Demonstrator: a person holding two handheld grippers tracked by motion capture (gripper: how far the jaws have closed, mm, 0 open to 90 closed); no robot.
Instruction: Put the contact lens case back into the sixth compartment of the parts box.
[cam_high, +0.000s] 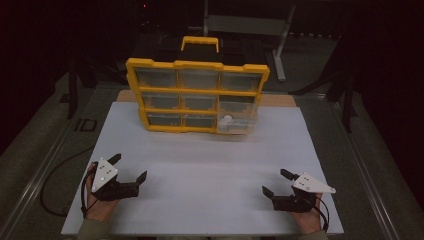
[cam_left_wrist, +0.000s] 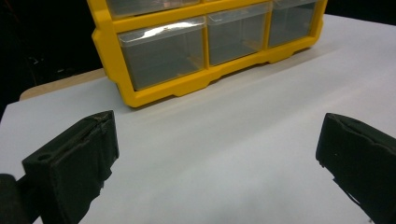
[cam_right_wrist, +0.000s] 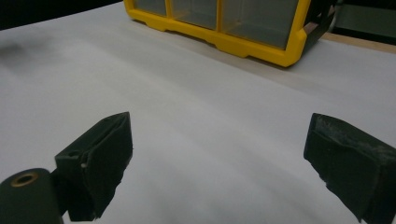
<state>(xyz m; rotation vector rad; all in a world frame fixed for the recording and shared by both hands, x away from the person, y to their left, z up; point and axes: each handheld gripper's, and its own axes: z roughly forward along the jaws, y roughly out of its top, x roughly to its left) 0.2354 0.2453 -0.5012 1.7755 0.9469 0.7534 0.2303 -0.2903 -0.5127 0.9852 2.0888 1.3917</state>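
One yellow drawer organizer (cam_high: 197, 95) stood upright at the far edge of the white board (cam_high: 200, 165), long axis running left-right, drawer fronts facing the person, black-and-yellow handle (cam_high: 200, 44) on top. Nine clear drawers, three rows of three. High view showed the bottom-right drawer (cam_high: 238, 119) pulled out with a small white object (cam_high: 226, 120) inside; the gripper views didn't show that. Two grippers: left gripper (cam_high: 129, 167) near the board's near-left corner, right gripper (cam_high: 275, 181) near the near-right corner, both with jaws spread wide, holding nothing.

The right claw (cam_right_wrist: 219, 154) gapes wide over the white board (cam_right_wrist: 196, 107), facing a seemingly empty yellow drawer cabinet (cam_right_wrist: 252, 44).
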